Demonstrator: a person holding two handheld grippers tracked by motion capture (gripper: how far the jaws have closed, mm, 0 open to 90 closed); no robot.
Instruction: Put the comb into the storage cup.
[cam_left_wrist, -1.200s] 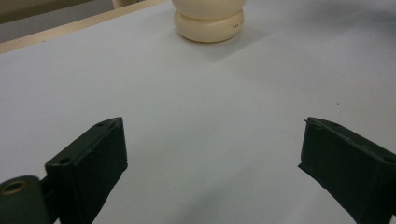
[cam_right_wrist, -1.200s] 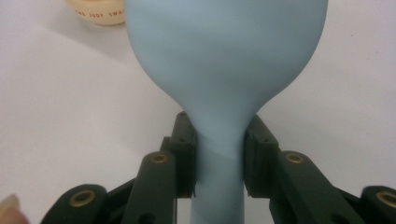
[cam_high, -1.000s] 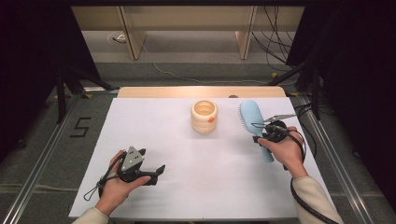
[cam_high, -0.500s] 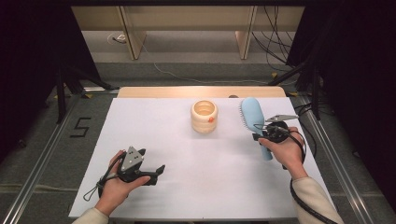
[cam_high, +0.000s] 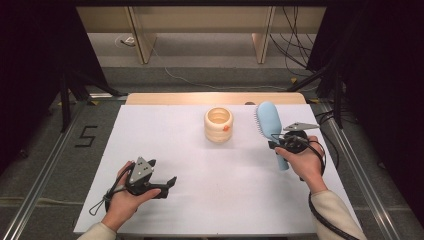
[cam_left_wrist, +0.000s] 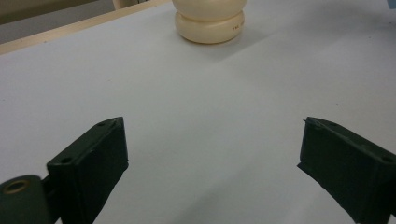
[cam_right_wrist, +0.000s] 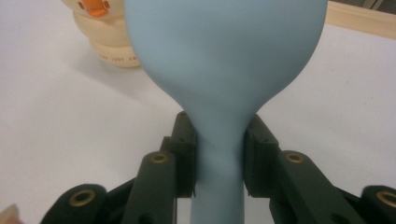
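Pale blue hairbrush: smooth oval back, bristles along left edge, narrow neck clamped by right gripper. Left gripper wide, empty.

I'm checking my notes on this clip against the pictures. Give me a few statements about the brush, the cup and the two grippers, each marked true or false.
1. The right gripper is shut on the neck of the light blue hairbrush. True.
2. The left gripper holds the cream ribbed cup. False: its jaws stand open over the bare white table, apart from the cup.
3. The cup stands upright, left of the brush in the high view. True.
4. The brush lies inside the cup. False: it is beside the cup, apart from it.
5. The cup bears an orange mark. True.
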